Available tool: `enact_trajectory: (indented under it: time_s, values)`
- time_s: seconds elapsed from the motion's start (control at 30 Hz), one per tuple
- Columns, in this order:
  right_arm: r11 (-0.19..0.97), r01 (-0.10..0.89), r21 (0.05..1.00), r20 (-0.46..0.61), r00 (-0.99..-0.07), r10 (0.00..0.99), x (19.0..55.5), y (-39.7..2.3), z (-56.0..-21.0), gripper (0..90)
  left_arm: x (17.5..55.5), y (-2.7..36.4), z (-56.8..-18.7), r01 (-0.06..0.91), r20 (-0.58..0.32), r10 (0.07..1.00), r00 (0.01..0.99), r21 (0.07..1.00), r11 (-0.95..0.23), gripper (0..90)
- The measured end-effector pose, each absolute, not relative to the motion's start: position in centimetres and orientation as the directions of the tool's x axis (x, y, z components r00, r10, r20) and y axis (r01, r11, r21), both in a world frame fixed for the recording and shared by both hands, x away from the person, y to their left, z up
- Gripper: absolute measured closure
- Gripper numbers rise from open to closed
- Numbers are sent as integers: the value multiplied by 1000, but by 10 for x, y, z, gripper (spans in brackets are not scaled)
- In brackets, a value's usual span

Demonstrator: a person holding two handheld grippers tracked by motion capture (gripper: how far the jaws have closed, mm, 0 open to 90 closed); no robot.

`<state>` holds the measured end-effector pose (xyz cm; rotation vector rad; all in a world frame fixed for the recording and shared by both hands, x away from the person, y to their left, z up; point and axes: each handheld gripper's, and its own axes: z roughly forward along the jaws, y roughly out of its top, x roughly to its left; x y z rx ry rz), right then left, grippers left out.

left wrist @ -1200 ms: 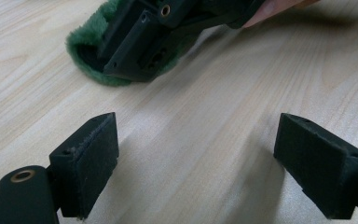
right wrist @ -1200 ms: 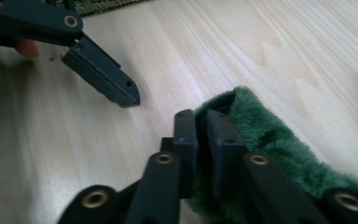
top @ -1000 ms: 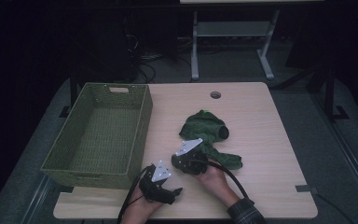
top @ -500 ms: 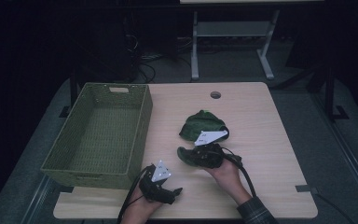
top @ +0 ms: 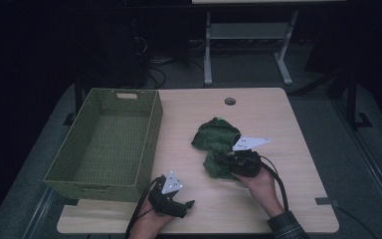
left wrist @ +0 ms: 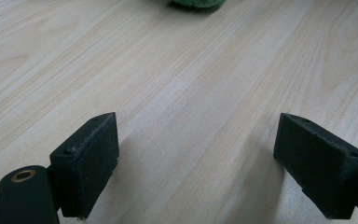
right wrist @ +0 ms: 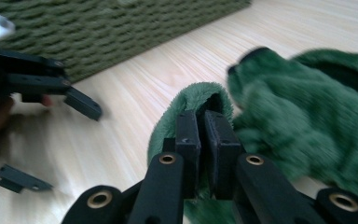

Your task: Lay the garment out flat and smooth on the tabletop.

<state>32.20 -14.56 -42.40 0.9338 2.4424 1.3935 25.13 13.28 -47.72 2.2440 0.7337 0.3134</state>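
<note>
Right tongs pinching a fold of the green cloth, mid-carry toward the basket

The crumpled dark green fleece cloth [top: 215, 144] lies right of centre on the pale wooden bench [top: 288, 124], its near edge pinched and bunched up by the right tongs [right wrist: 204, 135], whose jaws are almost fully closed on a fold of it. To the left stands the empty olive woven basket [top: 104, 144]. The left tongs [left wrist: 196, 158] gape wide with nothing between them, low over bare bench near the basket's near corner. Likely next: lift the cloth clear and swing it left over the rim before releasing.
</note>
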Motion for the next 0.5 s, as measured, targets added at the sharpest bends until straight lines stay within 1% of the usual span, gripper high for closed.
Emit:
enact_trajectory:
  time_s: [0.3, 0.4, 0.5]
  values:
    - [376, 506, 776, 135, -716, 685, 331, -165, -442, 829, 251, 133, -477, 413, -2, 592, 806, 719, -559, 134]
    - [369, 524, 768, 134, -695, 706, 331, -170, -442, 803, 251, 133, -477, 413, -2, 592, 806, 718, -560, 134]
    - [352, 517, 780, 132, -687, 714, 330, -176, -437, 792, 251, 133, -477, 413, -2, 592, 806, 719, -560, 134]
